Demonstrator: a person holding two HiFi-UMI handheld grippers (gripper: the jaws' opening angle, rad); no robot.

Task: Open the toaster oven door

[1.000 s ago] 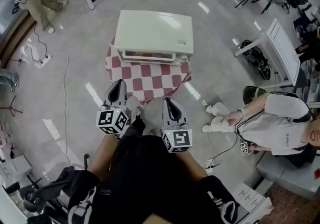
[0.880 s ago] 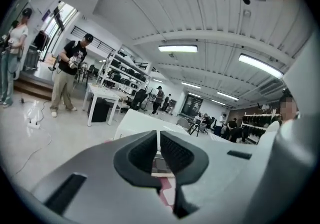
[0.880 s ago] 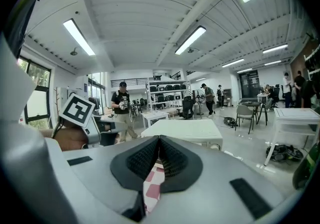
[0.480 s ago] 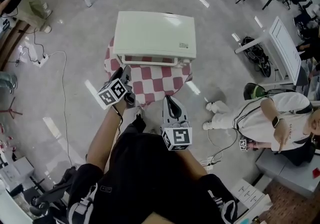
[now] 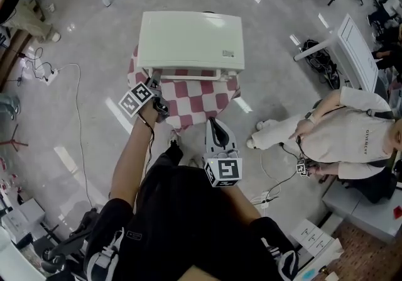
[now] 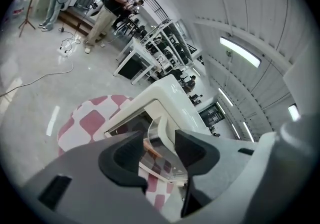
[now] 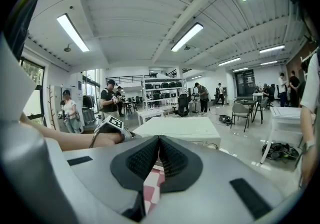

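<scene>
Poised with the left tool (image 6: pixel 162 150) at the toaster oven (image 5: pixel 190 41) on the checked surface's (image 5: pixel 201 99) far edge, jaws just spread wide, left end of the door handle (image 6: pixel 159 130), a bar running left-right, in their gap unpinched; right tool (image 7: pixel 159 140) shut, empty, farther back.

A big open lab hall: long white ceiling strip lights (image 7: pixel 187 37) are glowing above the right gripper (image 7: pixel 159 139), and people (image 7: pixel 109 98) are working by white tables (image 7: pixel 150 114) and dark metal shelving racks (image 7: pixel 160 87) ahead of it.
</scene>
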